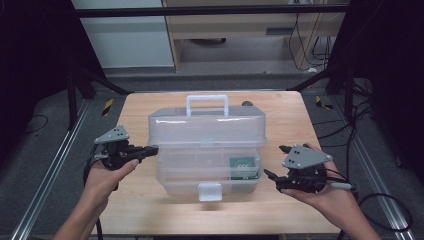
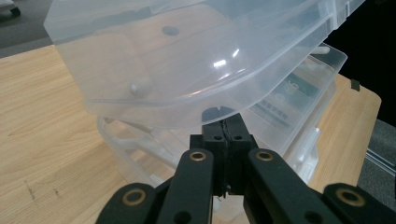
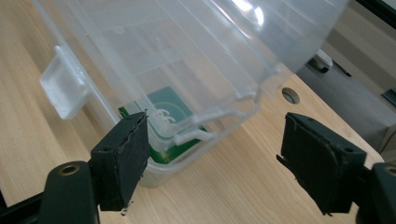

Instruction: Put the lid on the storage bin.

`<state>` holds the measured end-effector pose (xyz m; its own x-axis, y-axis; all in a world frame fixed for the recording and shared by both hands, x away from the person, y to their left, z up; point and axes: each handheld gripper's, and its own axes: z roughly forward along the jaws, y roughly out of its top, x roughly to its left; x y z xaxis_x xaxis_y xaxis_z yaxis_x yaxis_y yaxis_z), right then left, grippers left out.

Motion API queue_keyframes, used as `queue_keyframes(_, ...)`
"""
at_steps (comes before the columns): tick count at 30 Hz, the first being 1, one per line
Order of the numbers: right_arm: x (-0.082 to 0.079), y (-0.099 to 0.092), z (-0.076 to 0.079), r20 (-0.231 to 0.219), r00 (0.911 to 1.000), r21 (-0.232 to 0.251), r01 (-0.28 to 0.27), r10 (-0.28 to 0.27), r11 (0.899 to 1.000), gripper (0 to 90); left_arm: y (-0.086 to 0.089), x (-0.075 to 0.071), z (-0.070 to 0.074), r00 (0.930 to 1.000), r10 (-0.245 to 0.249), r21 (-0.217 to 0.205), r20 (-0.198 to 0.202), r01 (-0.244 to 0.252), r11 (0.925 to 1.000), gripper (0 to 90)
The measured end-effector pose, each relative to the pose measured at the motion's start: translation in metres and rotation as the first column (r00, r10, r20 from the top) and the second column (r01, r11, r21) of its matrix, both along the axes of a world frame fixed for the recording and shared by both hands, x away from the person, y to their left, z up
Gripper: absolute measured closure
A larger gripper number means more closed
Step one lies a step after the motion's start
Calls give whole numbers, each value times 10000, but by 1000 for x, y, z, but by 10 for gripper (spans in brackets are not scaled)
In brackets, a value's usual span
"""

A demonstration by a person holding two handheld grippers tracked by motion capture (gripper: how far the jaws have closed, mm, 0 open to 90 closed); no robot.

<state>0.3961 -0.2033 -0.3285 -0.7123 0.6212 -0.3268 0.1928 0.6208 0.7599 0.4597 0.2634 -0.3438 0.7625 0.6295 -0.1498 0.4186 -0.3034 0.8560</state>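
Clear plastic box (image 1: 207, 150), frame centre: light, stiff, slick. Left claw (image 1: 150, 149) closed at lid edge; right claw (image 1: 275, 161) open, empty. Grip handle (image 1: 207, 104).

Light wooden desk (image 1: 140, 200), round cable hole (image 1: 247, 104) at far edge. Behind: white cabinet (image 1: 125, 35), wooden shelf unit (image 1: 240, 30), loose cables (image 1: 312, 47) on grey floor (image 1: 45, 130).

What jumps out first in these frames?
The clear plastic toolbox at the middle of the wooden table, its lid raised off the base and a green-and-white packet inside at the right. The left gripper, fingers shut, sits at the lid's left edge. The right gripper hangs open just right of the box.
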Motion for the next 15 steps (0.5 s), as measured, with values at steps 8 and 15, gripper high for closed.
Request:
queue_keyframes(8,4,-19,-16,-187,9968,91,776,-774,9969,236,3,-7,-7,9999,-80,123,85,79,9999,900)
queue_keyframes(15,9,-25,-24,-344,9944,194,1010,-1003,9947,235,7,-9,-14,9998,112,-207,146,-108,9997,900)
